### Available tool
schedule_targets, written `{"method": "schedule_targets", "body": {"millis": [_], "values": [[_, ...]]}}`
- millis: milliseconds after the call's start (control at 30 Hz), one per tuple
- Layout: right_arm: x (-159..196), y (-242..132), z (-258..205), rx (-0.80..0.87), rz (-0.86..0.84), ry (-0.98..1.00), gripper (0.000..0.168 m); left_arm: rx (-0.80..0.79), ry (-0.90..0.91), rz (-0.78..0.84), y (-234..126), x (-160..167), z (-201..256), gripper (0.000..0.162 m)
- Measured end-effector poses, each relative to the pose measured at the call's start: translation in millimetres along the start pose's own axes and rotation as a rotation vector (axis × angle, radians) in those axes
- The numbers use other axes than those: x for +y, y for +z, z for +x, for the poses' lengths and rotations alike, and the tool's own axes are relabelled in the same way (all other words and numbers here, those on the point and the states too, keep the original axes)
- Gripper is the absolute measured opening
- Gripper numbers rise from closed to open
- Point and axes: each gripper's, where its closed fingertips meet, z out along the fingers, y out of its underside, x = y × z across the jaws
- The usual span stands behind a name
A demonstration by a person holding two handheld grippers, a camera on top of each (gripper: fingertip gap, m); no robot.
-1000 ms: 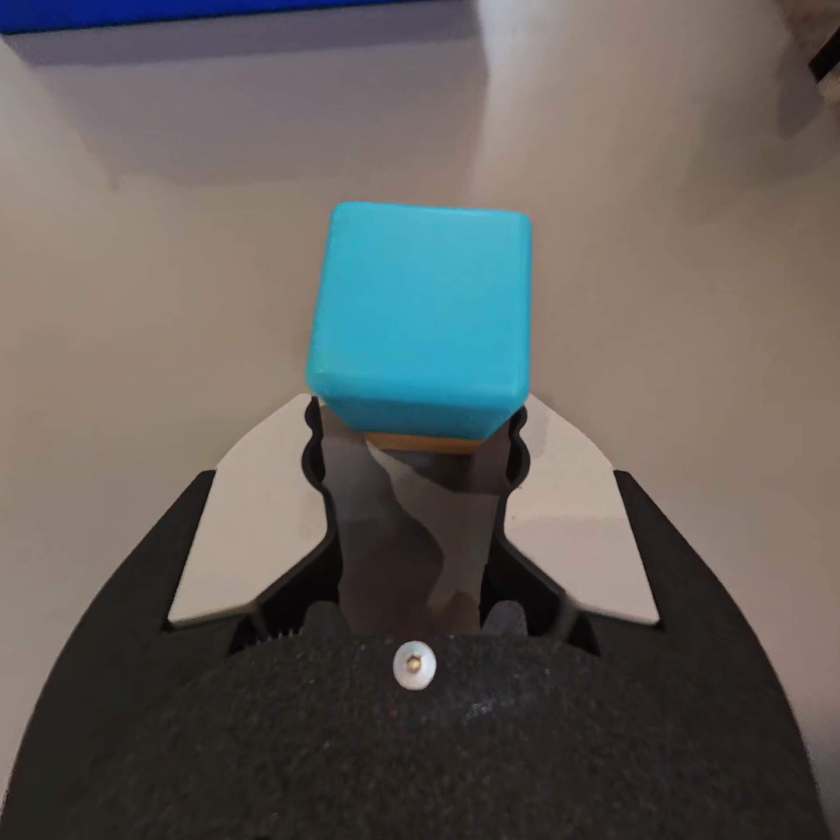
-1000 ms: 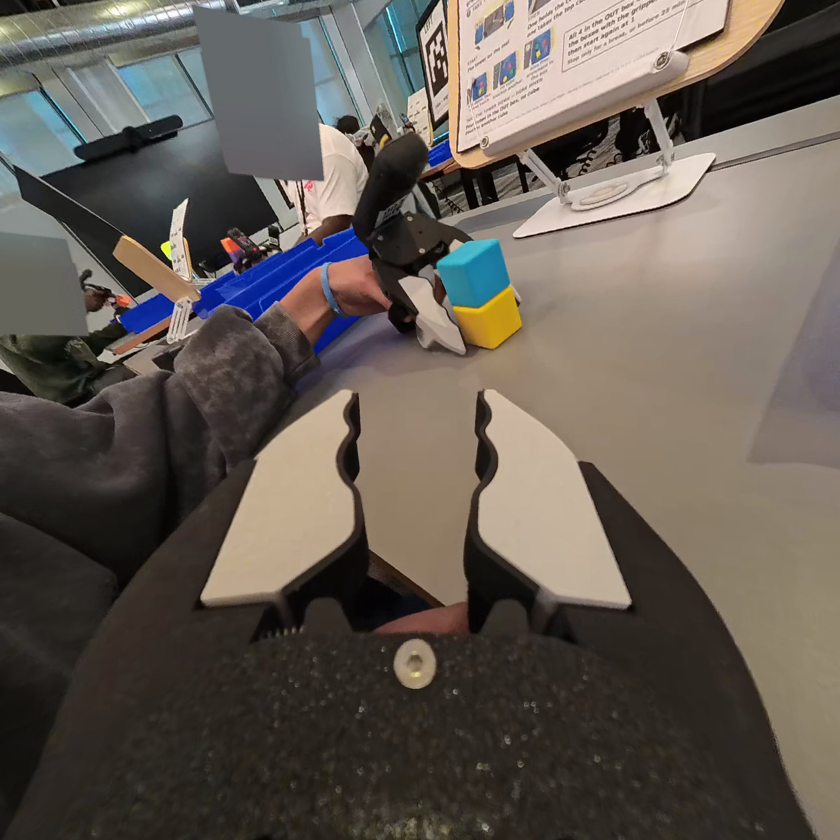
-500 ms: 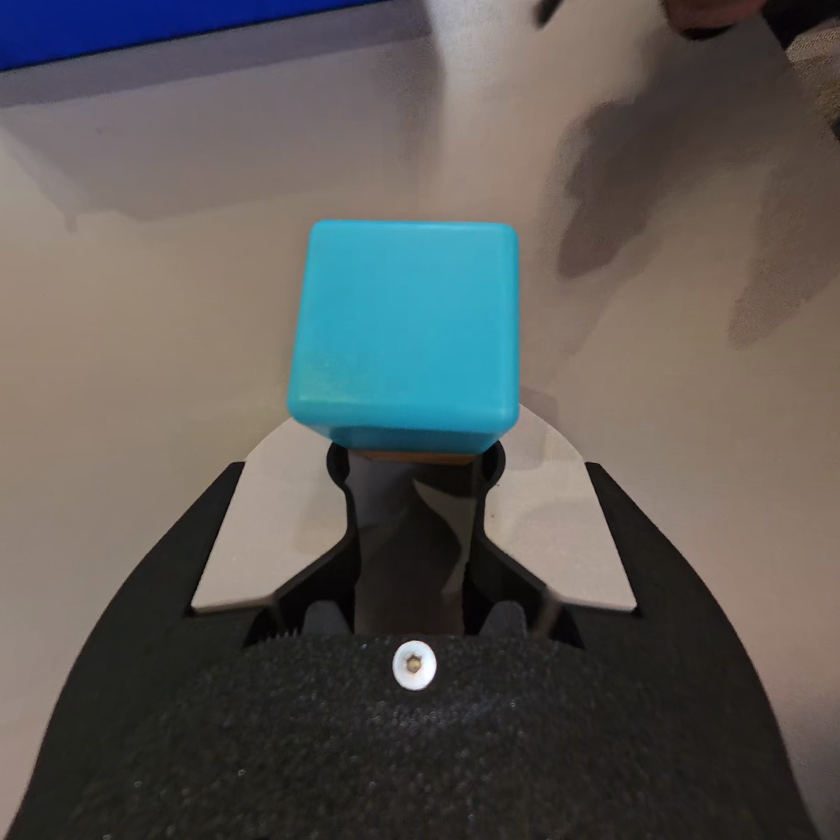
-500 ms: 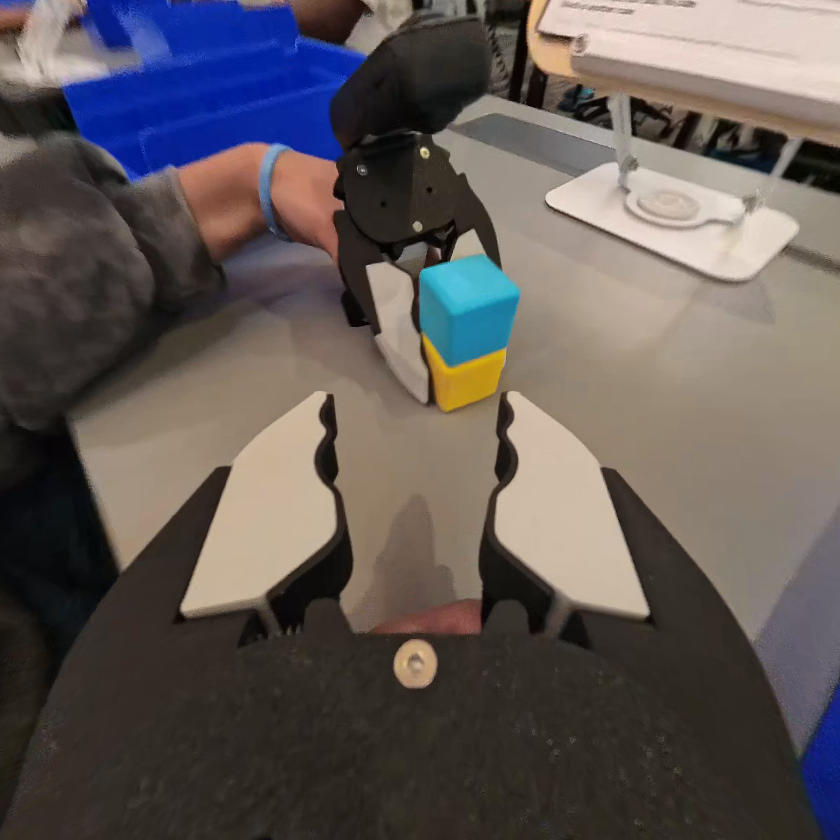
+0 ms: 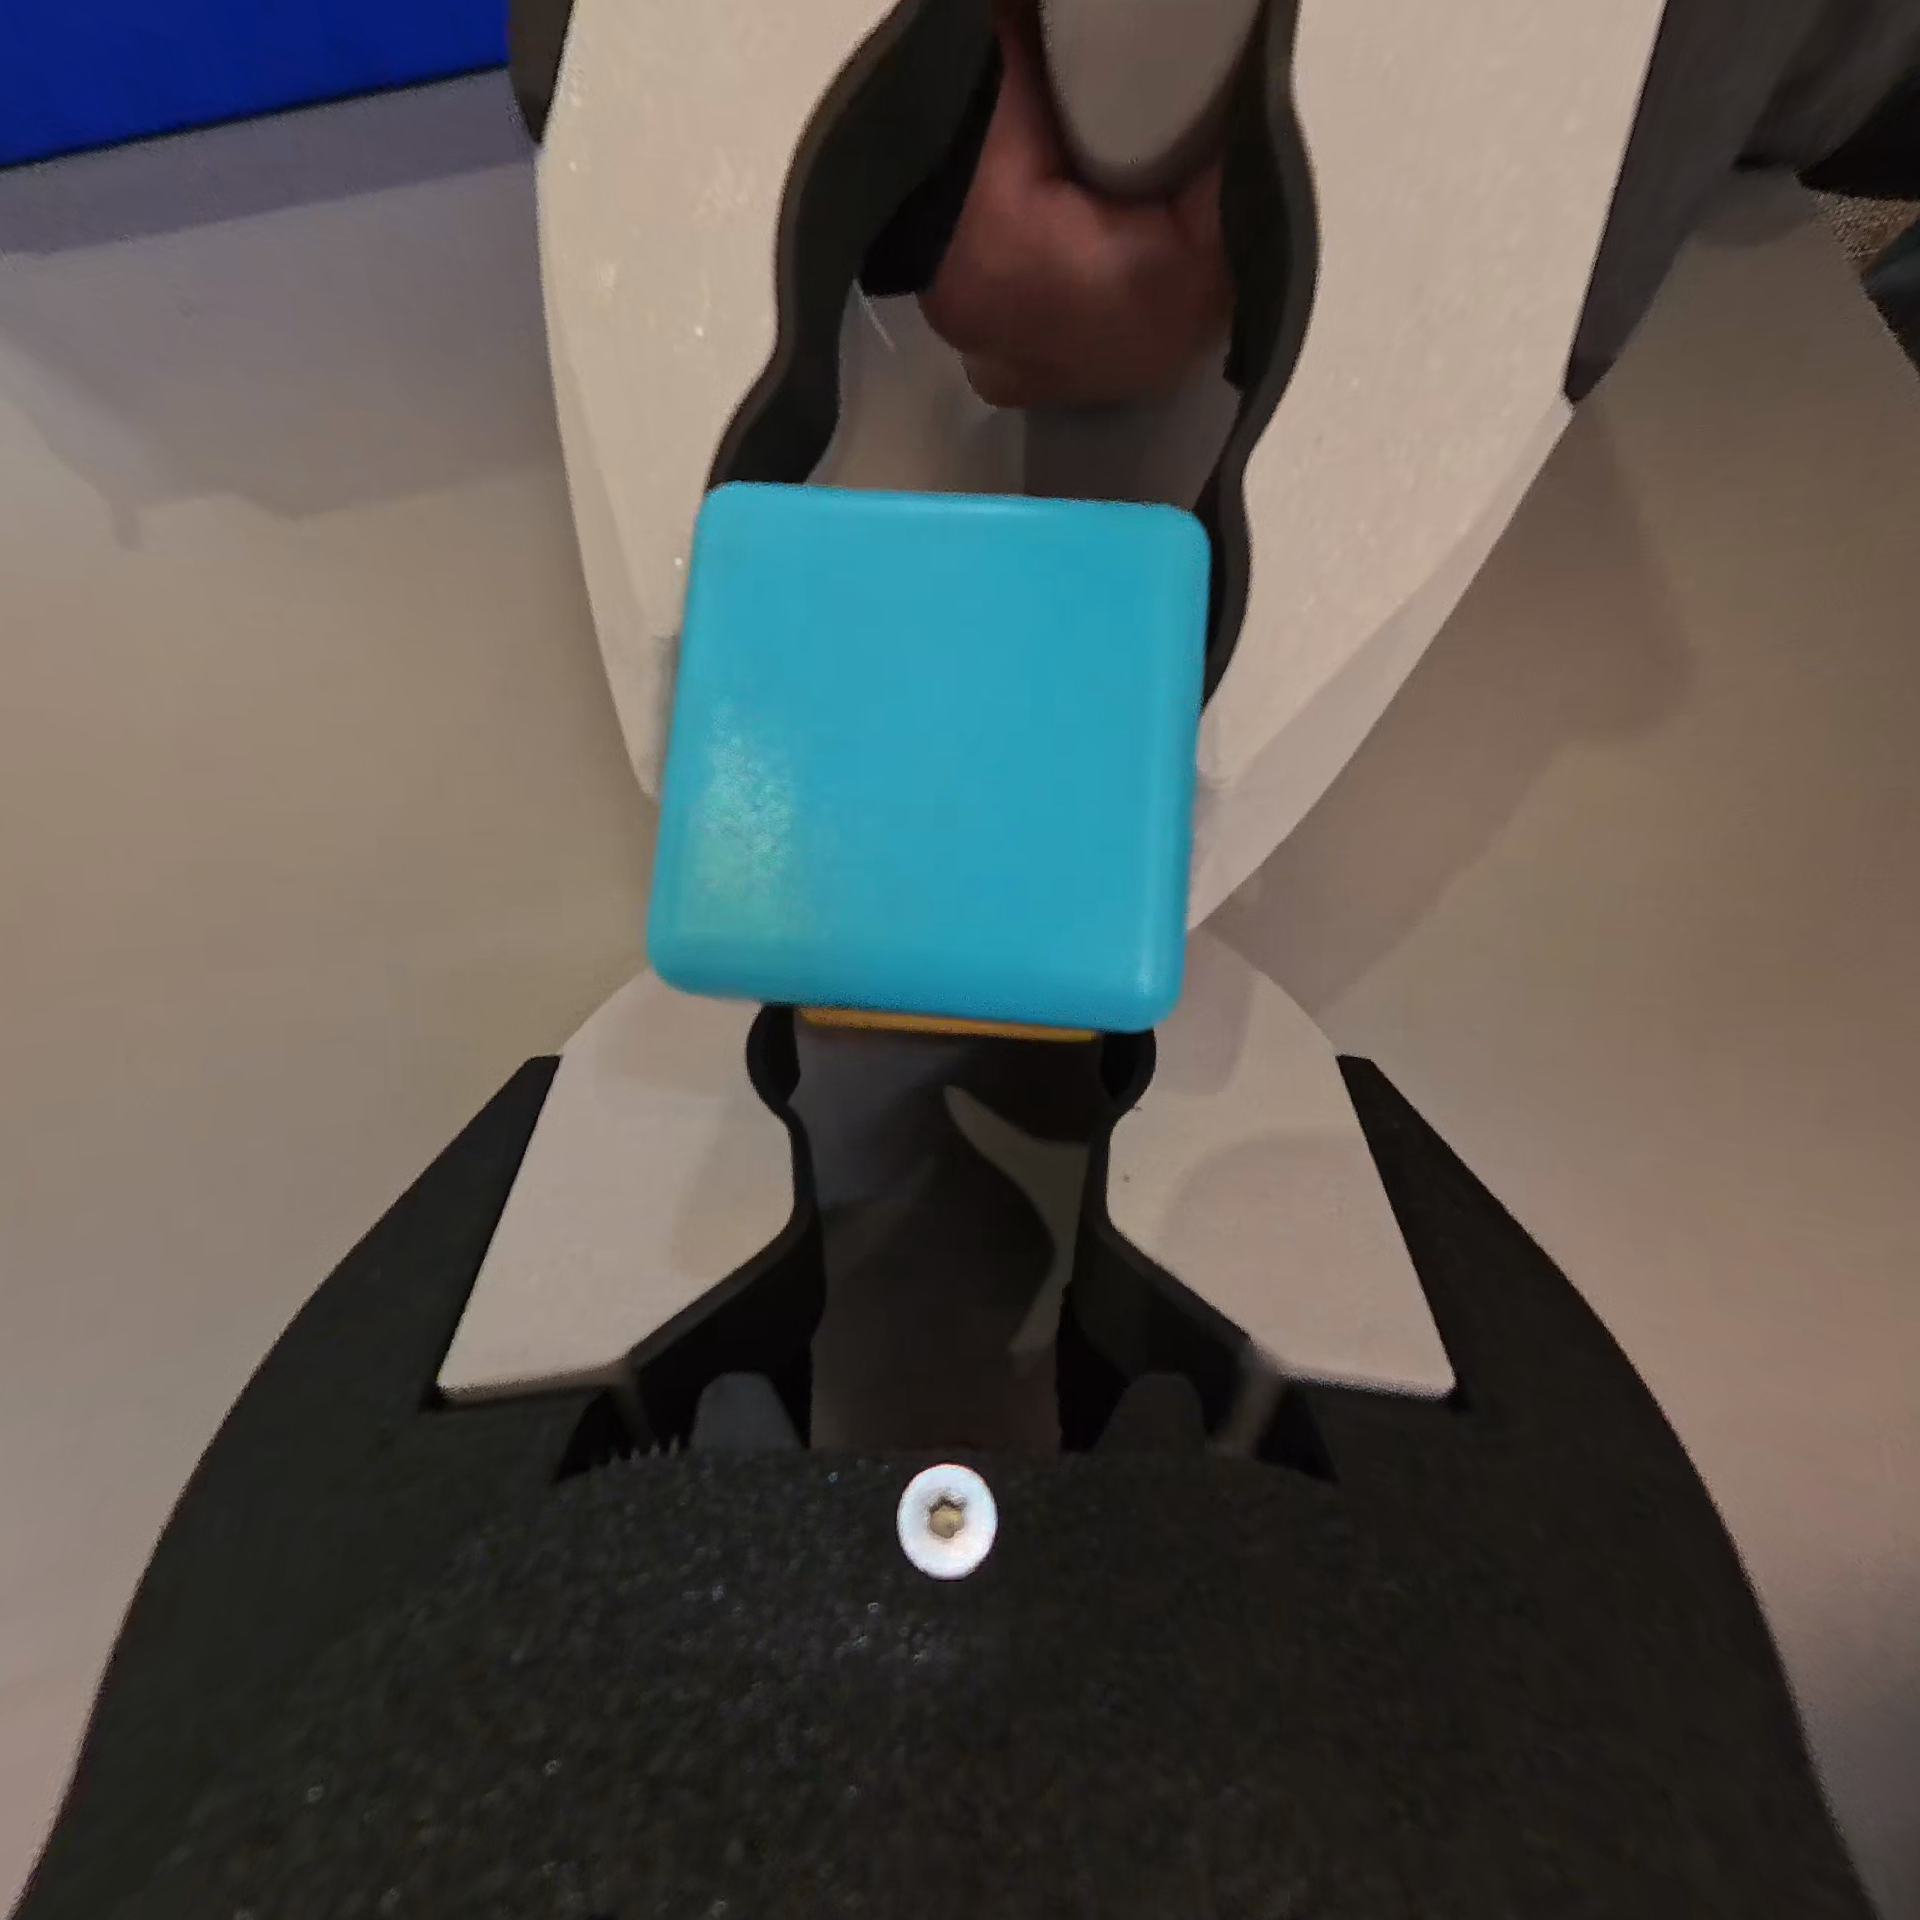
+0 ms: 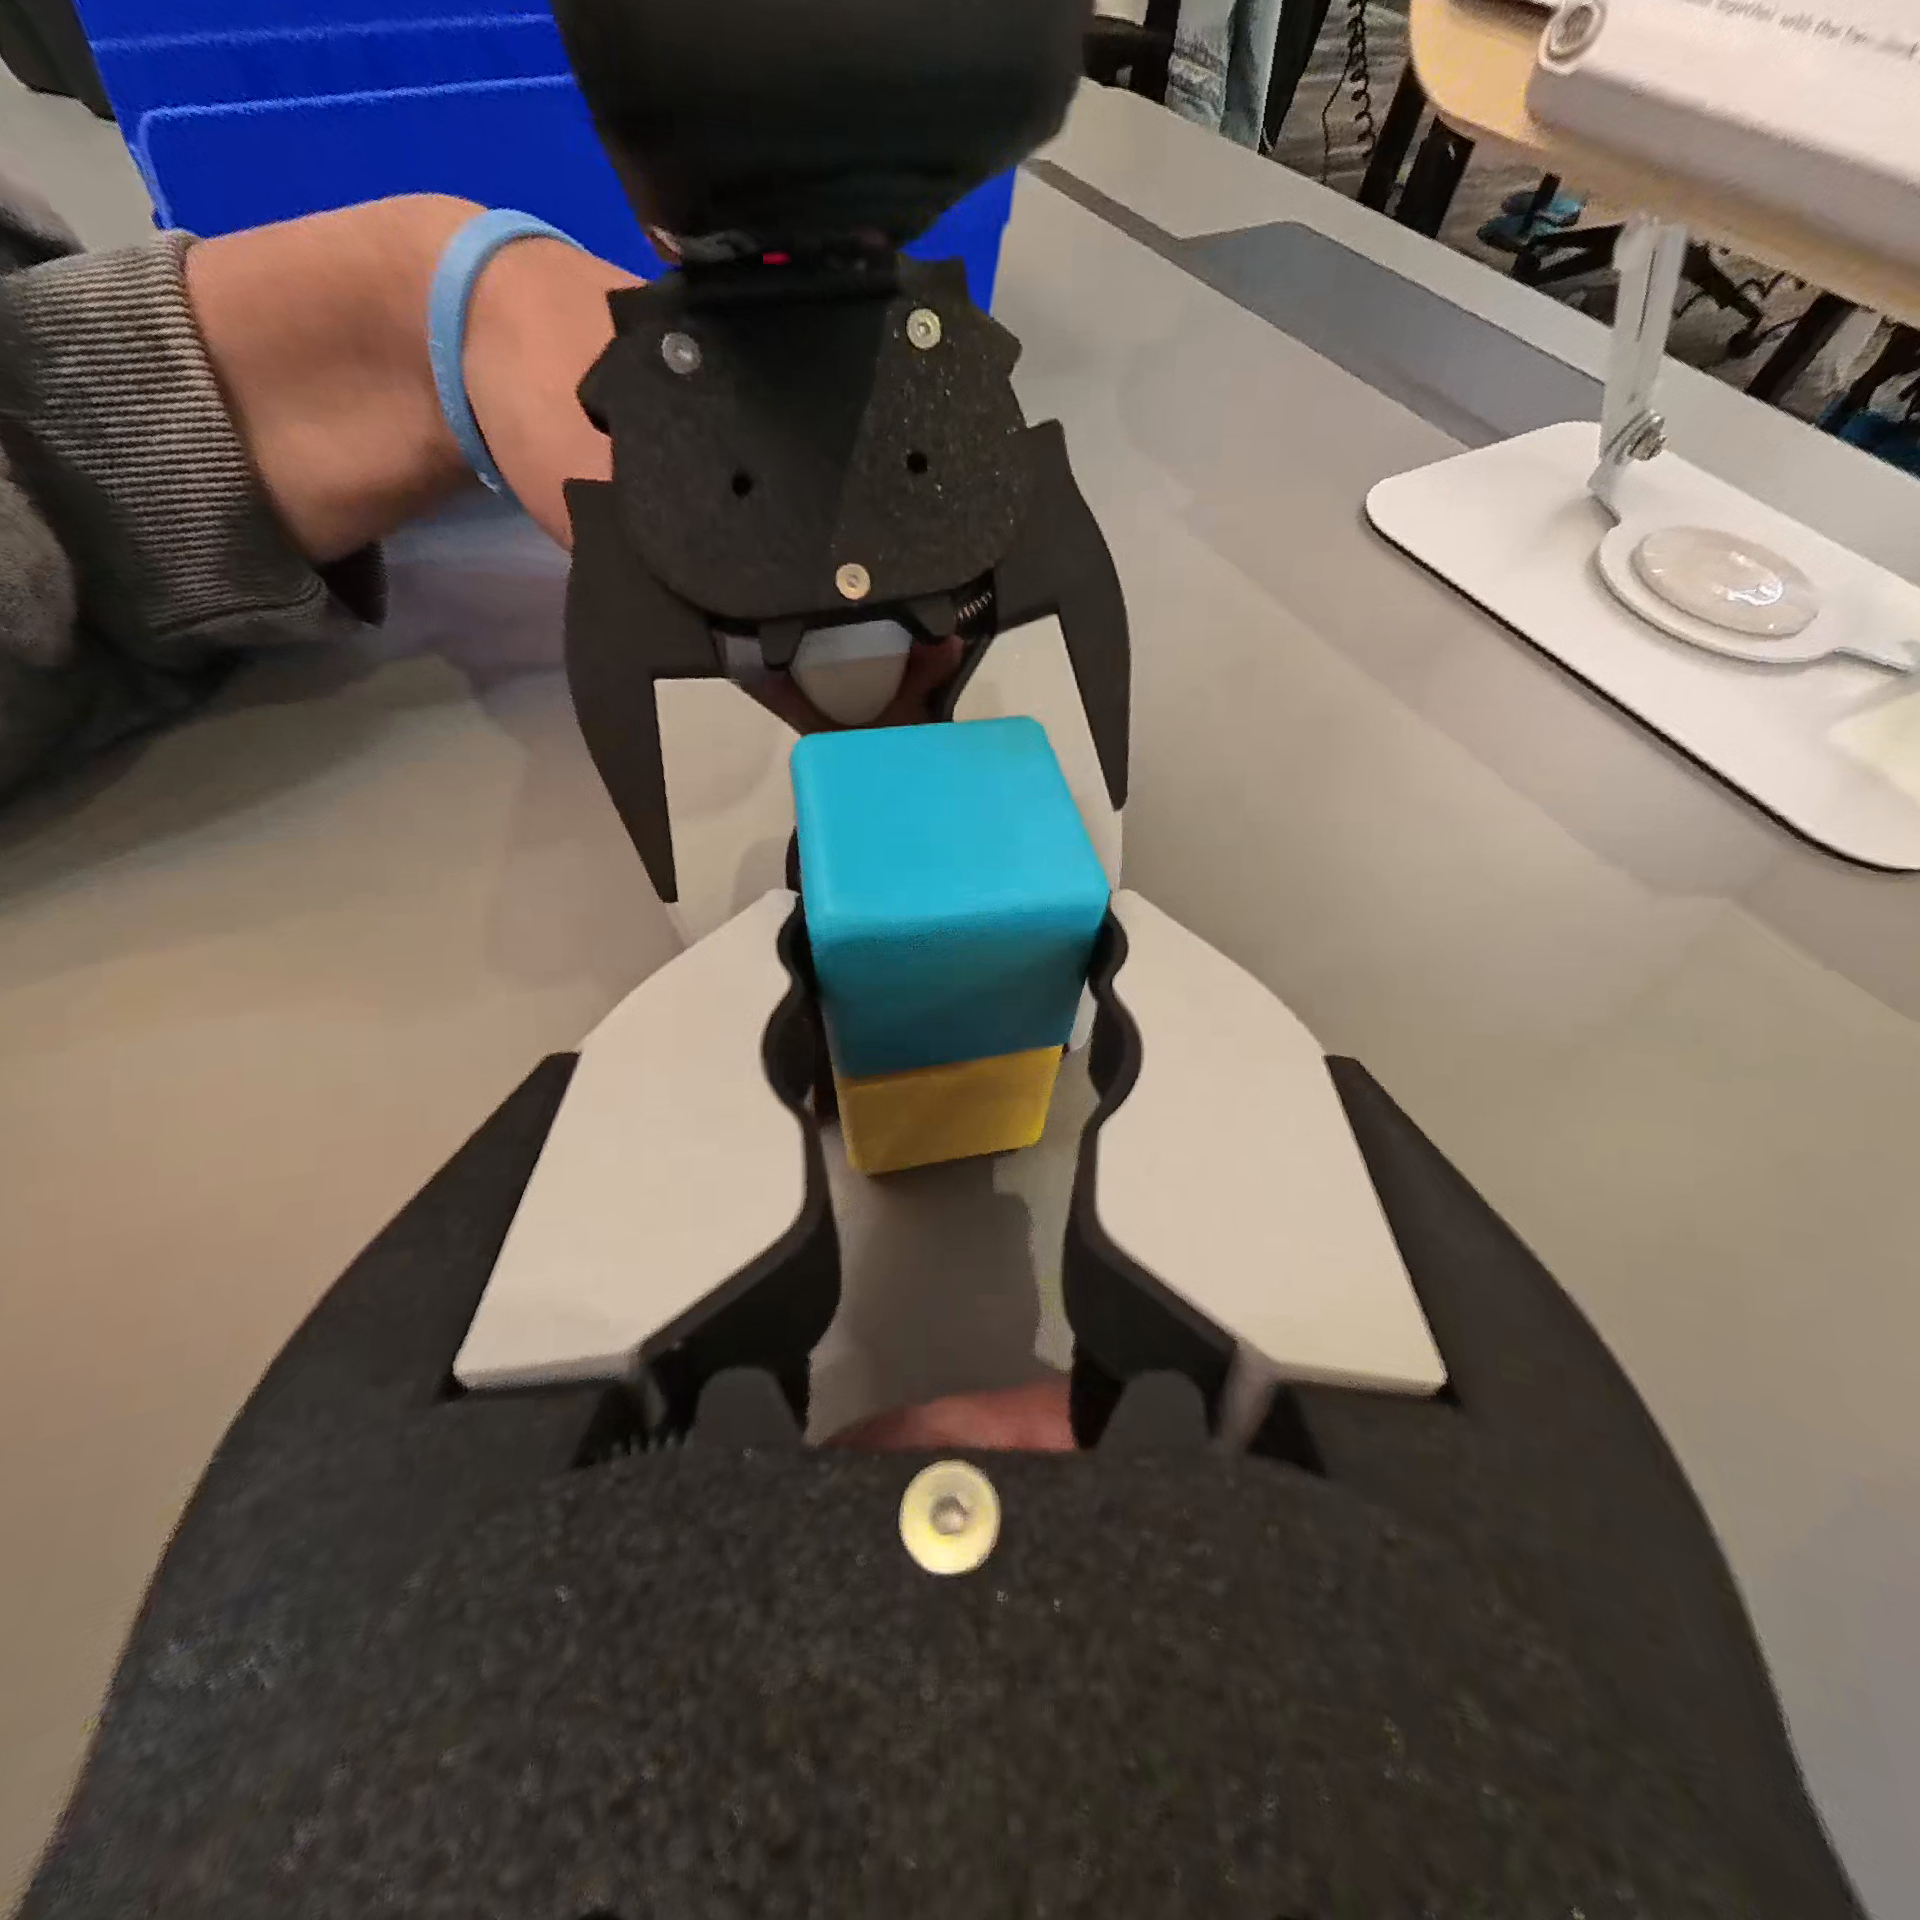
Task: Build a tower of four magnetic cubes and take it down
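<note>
Grey tabletop fills the right wrist view. Blue bin at eleven o'clock, contents hidden. Left hand-held gripper reaches in from twelve, fingers pinching the yellow cube at the bottom. Right hand-held gripper comes from six, fingers spread just beside the teal cube; contact unclear. Two-cube stack stands upright, dead centre, long axis vertical.
</note>
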Motion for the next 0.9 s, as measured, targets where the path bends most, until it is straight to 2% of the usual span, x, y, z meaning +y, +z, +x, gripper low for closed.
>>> {"method": "schedule_targets", "body": {"millis": [167,367,467,567,667,767,900], "values": [[-29.3,-19.6,1.5,-0.003,0.149,0.04,0.051,0.009,-0.011,-0.006,0.7,0.4,0.7,0.056],[-50.6,-65.3,15.4,0.102,0.166,-0.002,0.051,0.009,-0.015,-0.006,0.7,0.4,0.5,0.056],[-74.3,-117.3,21.4,0.225,0.175,-0.02,0.051,0.007,-0.013,-0.005,0.6,0.3,0.4,0.056],[-86.6,-195.7,51.1,0.449,0.128,-0.034,0.051,0.007,-0.015,-0.005,0.7,0.3,0.3,0.056],[-65.4,-272.2,105.6,0.704,-0.029,-0.014,0.05,0.009,-0.016,-0.006,0.7,0.4,0.3,0.056],[0.0,-311.3,149.3,0.757,-0.378,0.059,0.051,0.01,-0.018,-0.006,0.8,0.5,0.4,0.056],[80.5,-316.7,176.3,0.615,-0.695,0.18,0.051,0.017,-0.024,-0.008,0.8,0.8,1.7,0.056]]}}
